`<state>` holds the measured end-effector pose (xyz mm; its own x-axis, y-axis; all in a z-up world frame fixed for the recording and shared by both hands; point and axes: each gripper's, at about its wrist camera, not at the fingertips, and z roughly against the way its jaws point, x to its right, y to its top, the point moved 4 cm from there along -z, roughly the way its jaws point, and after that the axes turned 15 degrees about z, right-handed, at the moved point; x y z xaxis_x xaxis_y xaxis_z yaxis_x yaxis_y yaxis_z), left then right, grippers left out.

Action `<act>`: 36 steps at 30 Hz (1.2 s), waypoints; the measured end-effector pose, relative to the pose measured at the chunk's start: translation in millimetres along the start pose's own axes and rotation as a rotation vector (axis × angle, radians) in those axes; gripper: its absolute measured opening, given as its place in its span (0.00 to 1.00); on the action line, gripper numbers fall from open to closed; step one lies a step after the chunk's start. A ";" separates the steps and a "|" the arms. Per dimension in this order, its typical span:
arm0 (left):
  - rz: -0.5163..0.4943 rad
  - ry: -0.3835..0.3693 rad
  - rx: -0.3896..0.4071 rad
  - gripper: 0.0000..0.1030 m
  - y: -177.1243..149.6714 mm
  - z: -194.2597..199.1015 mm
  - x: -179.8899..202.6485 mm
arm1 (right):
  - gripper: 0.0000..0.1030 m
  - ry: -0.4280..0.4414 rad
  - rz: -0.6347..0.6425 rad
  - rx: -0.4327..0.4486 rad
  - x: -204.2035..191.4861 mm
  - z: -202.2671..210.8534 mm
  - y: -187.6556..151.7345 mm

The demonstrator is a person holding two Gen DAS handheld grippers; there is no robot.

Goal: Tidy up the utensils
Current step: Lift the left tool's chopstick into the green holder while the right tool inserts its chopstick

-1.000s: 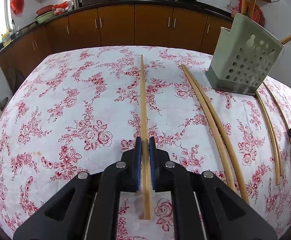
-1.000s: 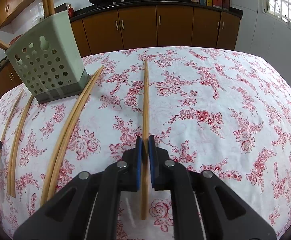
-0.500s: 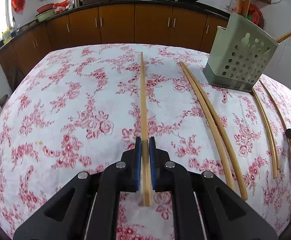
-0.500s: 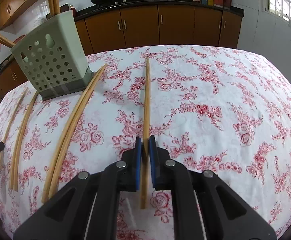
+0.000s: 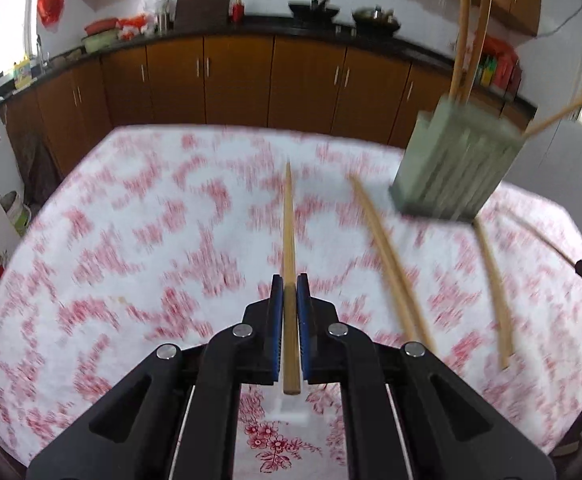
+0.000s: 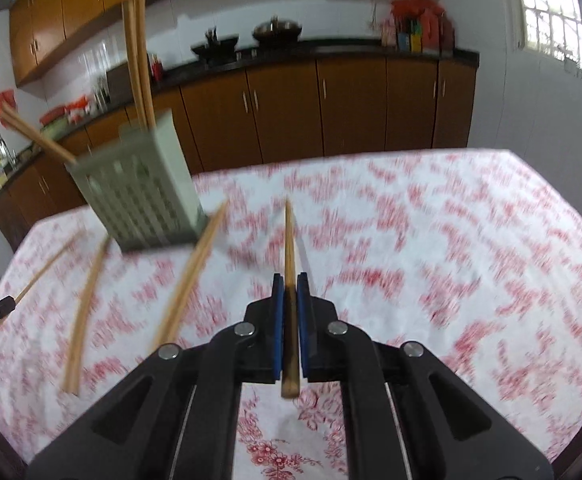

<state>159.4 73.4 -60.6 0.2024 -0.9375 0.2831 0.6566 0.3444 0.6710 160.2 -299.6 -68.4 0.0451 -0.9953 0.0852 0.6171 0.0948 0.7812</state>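
Note:
My left gripper (image 5: 289, 284) is shut on a bamboo chopstick (image 5: 288, 216), which hangs above the floral tablecloth and points away from me. My right gripper (image 6: 289, 282) pinches another chopstick (image 6: 289, 240) the same way, its jaws closing tight on it. A pale green perforated utensil holder (image 5: 457, 168) (image 6: 139, 192) stands on the table between the two grippers, with several chopsticks (image 5: 467, 40) (image 6: 137, 48) sticking up out of it. Both views are blurred by motion.
A pair of chopsticks (image 5: 387, 260) (image 6: 189, 280) lies on the cloth beside the holder, and two single ones (image 5: 491, 280) (image 6: 87, 300) lie beyond it. The table (image 5: 131, 240) ends before brown kitchen cabinets (image 5: 235, 80). The other gripper's tip shows at each view's edge.
Both grippers have risen, each lifting its chopstick off the cloth. The table has dropped lower in both views and more of the kitchen shows.

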 end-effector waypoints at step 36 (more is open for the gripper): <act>-0.046 -0.324 0.287 0.07 87.5 136.2 95.9 | 0.07 0.232 0.054 0.296 -21.0 126.1 126.3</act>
<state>137.3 20.5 118.6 -0.0905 -0.9036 0.4186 0.4222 0.3459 0.8379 138.1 -264.6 106.4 0.2689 -0.9630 0.0149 0.3571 0.1140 0.9271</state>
